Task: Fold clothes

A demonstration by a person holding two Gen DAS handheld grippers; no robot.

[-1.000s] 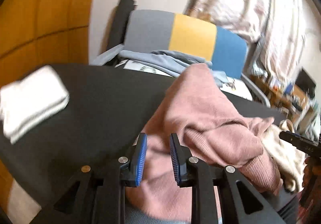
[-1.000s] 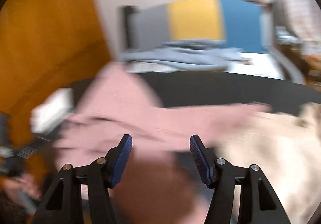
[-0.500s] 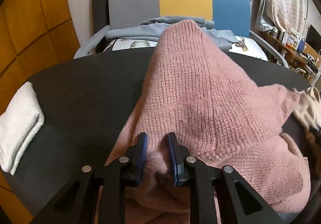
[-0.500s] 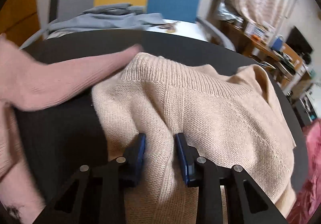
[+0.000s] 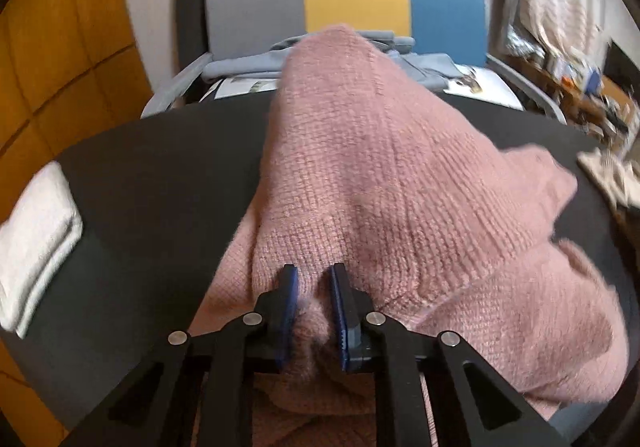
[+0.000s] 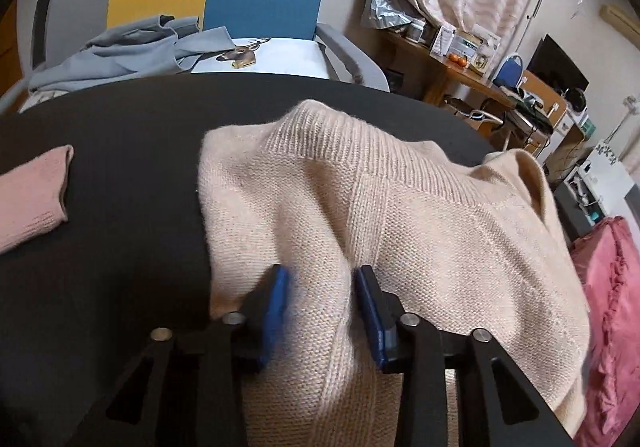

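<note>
I'm pinching pink sweater (image 5: 400, 183) w/ L gripper (image 5: 314, 287), jaws just closing on the knit, while R gripper (image 6: 322, 287) jaws, just reopening, are straddling beige sweater (image 6: 420, 215) ungripped; next probably needing R regrip.

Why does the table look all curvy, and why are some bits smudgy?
Both views use fisheye lenses, which bend the black table. Left wrist view: white towel and right edge smeared. Right wrist view: one blue fingertip blurred, beige sweater sharp.

On the table (image 5: 160, 175), one sweater (image 5: 380, 187) is heaped at the middle, a folded towel (image 5: 36, 243) left, another sweater (image 6: 380, 227) right; a chair (image 5: 348, 3) is set behind.
</note>
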